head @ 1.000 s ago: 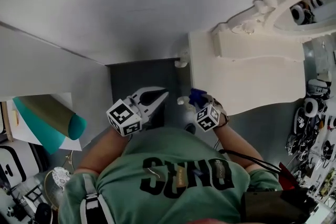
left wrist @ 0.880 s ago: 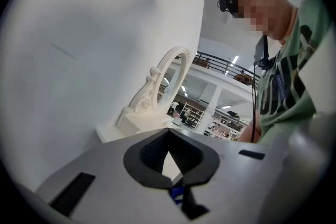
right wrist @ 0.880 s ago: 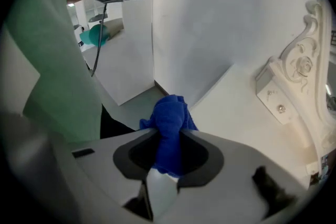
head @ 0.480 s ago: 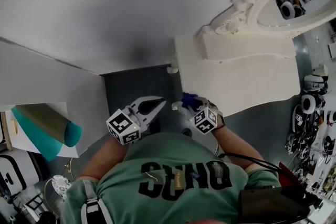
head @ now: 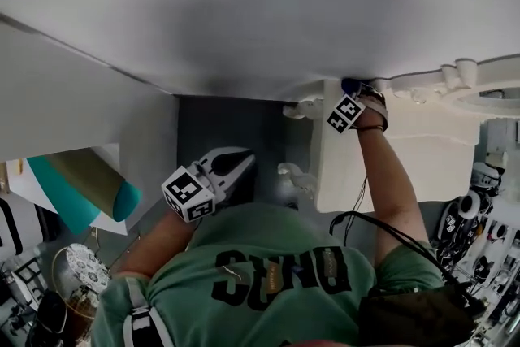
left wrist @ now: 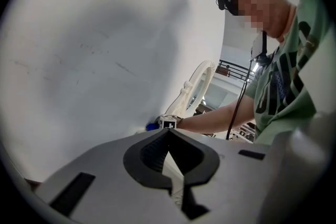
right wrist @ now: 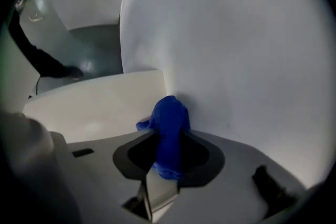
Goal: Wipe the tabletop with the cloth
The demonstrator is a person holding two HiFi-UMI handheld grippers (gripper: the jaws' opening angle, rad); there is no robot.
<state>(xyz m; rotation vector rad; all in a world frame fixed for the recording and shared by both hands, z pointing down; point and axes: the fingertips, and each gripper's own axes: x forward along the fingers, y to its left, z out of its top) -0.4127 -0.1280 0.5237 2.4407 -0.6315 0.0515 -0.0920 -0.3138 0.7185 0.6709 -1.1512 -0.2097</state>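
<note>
At the back corner of the white tabletop (head: pixel 390 154), where it meets the wall (head: pixel 244 4), we now have the right gripper (head: pixel 355 91). A second ago it hung near our chest, off the near edge. That reach brings the cloth (right wrist: pixel 169 119) to the surface, so we judge the wiping is only starting. Its jaws pinch the cloth, a small deep-blue wad bunched on itself, its tip seemingly against the wall. Our left gripper (head: pixel 236 162) hovers by our shirt, jaws pressed together on nothing.
</note>
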